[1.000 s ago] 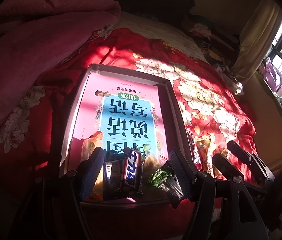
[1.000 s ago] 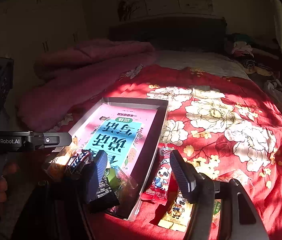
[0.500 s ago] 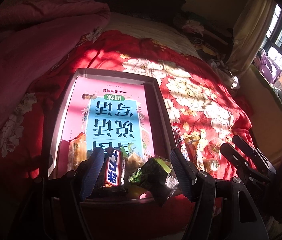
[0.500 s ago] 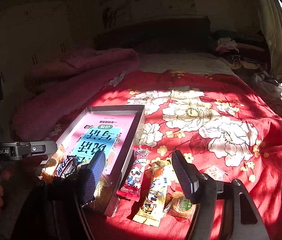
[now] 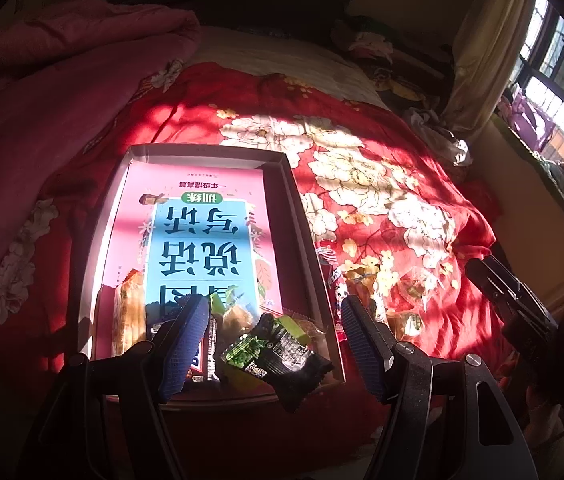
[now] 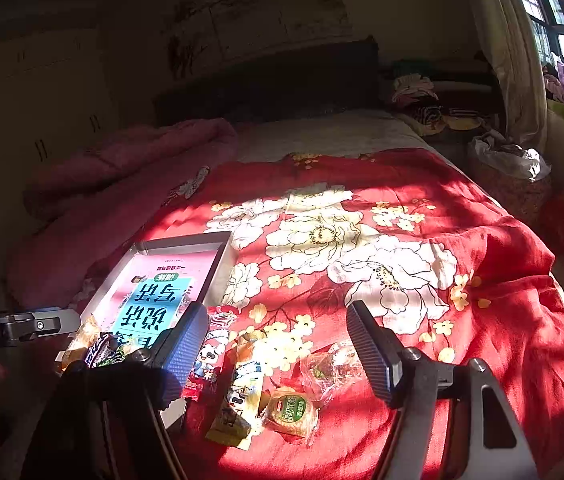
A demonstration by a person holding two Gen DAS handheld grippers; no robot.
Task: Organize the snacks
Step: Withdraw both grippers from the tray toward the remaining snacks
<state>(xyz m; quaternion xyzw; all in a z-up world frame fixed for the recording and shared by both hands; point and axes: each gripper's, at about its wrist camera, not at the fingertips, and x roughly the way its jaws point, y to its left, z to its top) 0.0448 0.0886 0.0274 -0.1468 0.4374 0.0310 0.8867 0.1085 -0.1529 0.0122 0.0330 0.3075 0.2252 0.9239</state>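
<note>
Left gripper (image 5: 271,338), seen from its own wrist camera, hangs with jaws apart and nothing between the pads, over the near end of a shallow box (image 5: 205,151) lying on a red floral bedspread (image 5: 362,168). Inside the box a pink and blue book (image 5: 197,240) lies flat, its print upside down. Snacks crowd the near end: a black and green packet (image 5: 277,354), an orange wrapped cake (image 5: 127,318) at the left wall, and a dark bar (image 5: 205,350) half hidden behind the left finger. Only this view looks down into the box far enough to show that pile. At the right edge the other tool (image 5: 518,312) shows dimly in shadow.

Right gripper (image 6: 273,342), in its own view, has its jaws opening, with nothing between them; it hangs over loose snacks on the bedspread just right of the box. This view alone lays them out clearly: a red cartoon-cow stick (image 6: 209,350), a yellow stick packet (image 6: 241,388), a clear wrapped sweet (image 6: 330,366) and a round green-labelled cake (image 6: 292,410). A pink quilt (image 6: 121,176) lies bunched at the left. Its left finger covers the box's near corner, so the contents there are hard to make out.
</note>
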